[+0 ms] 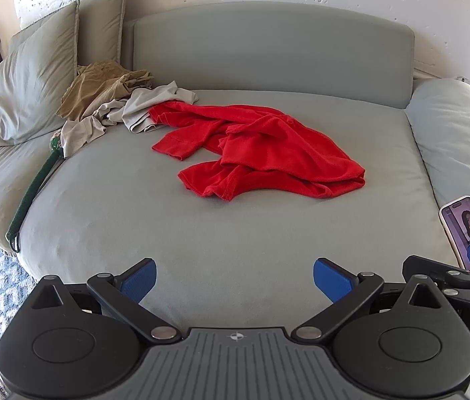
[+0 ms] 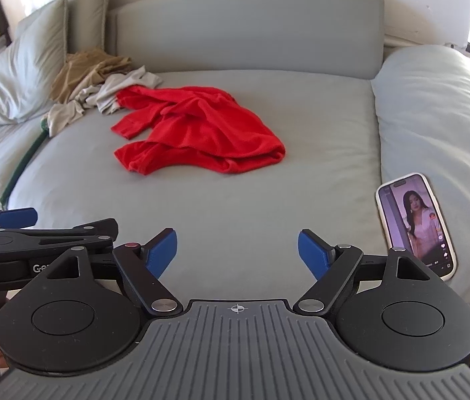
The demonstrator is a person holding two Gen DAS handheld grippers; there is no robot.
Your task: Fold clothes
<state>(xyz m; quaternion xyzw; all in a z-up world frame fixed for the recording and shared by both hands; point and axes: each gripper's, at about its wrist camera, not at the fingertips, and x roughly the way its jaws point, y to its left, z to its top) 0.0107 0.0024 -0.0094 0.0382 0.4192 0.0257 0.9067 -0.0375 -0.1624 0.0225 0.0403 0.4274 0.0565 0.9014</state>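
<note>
Red shirt (image 1: pixel 261 150) is lying crumpled on the bed (image 1: pixel 201 233): soft, light, likely bunching, so pinching a hem or sleeve edge looks best. Left gripper (image 1: pixel 235 280) and right gripper (image 2: pixel 237 250) are both hovering spread apart, holding nothing.

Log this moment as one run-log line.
stage: before grasp | left gripper: open, empty | right gripper: open, empty | red shirt: crumpled on bed | phone: right, lit

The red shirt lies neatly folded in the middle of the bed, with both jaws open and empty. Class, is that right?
Not quite. The red shirt lies crumpled, not folded, as the left wrist view shows. The rest stands: it is mid-bed, and both grippers' jaws are open and empty.
</note>
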